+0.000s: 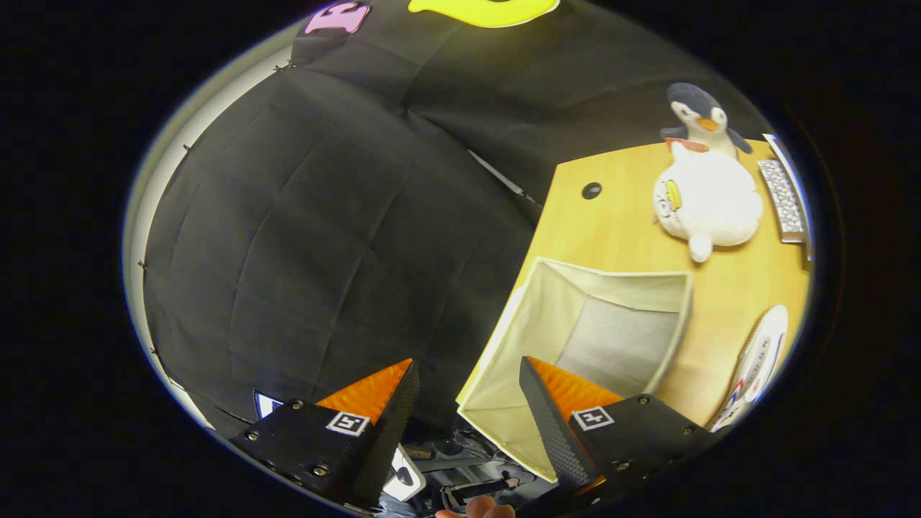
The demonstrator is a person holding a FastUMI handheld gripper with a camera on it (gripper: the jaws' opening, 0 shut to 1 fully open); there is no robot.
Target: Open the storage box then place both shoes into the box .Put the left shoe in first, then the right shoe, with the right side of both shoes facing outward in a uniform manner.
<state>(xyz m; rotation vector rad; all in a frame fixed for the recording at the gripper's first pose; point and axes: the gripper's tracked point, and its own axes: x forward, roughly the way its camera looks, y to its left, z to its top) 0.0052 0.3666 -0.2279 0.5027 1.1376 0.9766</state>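
Note:
The cream fabric storage box (pixel 575 324) stands open on the wooden table (pixel 619 223), its inside empty with a grey bottom showing. My gripper (pixel 468 403) is open with nothing between its fingers; it hangs tilted over the table's edge, one finger above the box's near corner, the other off the table against the black cloth. A white shoe (pixel 755 367) with coloured markings lies on the table beyond the box's far side.
A white plush toy (pixel 709 201) and a penguin plush (pixel 701 119) sit at the back of the table. A keyboard (pixel 786 198) lies beside them. A cable hole (pixel 591 190) is in the tabletop. Someone's fingertips (pixel 478 509) show below the fingers.

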